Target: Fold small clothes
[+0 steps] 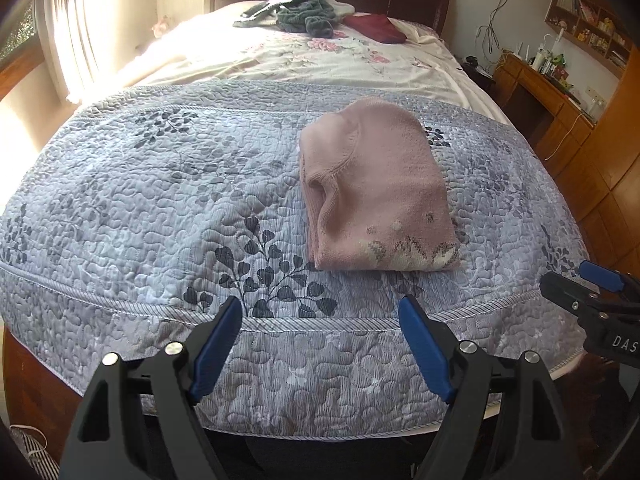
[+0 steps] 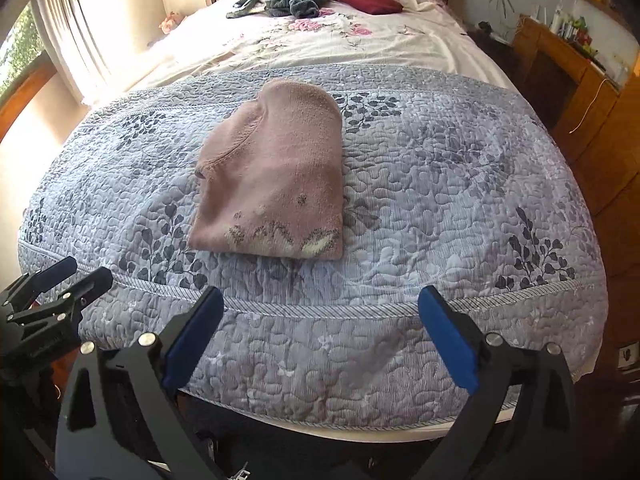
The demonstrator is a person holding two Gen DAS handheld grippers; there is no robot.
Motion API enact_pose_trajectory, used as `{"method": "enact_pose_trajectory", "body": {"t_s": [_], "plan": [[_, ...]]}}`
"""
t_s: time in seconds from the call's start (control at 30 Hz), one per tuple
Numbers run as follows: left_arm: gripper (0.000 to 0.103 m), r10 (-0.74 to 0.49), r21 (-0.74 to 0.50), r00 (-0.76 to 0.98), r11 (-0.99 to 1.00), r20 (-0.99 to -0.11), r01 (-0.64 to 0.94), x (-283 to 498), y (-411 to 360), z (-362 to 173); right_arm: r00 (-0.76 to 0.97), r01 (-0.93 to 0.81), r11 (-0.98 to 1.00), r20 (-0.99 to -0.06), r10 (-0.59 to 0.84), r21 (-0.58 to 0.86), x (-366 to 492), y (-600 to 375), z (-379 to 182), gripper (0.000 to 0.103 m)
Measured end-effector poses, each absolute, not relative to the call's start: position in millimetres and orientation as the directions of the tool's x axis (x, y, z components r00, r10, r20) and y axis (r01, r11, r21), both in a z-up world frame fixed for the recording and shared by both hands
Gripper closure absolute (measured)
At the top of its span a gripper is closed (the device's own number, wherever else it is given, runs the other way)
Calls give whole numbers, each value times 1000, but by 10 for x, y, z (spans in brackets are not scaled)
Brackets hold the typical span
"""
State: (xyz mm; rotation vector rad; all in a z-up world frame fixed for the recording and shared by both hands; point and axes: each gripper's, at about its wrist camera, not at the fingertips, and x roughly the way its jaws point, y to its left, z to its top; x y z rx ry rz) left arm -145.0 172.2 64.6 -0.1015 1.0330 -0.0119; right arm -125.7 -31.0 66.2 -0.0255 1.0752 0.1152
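Sweater (image 1: 376,192) looks folded on the quilt (image 1: 160,200); left tool (image 1: 320,316) and right tool (image 2: 320,304) both spread apart, empty, near the quilt's front edge, so I'd just square up the corners gently.

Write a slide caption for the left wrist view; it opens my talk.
Folded pink sweater on quilt, left gripper open.

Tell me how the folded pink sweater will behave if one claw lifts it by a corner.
The pink sweater looks like soft knit, so it would probably droop and unfold rather than stay flat. It lies in loose stacked layers, so a single pinch may catch only the top one. On the textured quilt it would likely drag and bunch, not slide.
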Motion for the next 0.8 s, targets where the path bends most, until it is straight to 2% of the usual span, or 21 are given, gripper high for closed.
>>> {"method": "enact_pose_trajectory", "body": {"t_s": [0.33,0.8], "plan": [[22,-21,-52,540,998,-841,-41,-1549,1682,767,500,-70,997,-866,20,-17,-1316,-319,777,3],[22,-7,-33,530,999,-848,-39,-1516,1617,704,438,-44,999,-898,43,26,-1237,-369,573,3]]}}
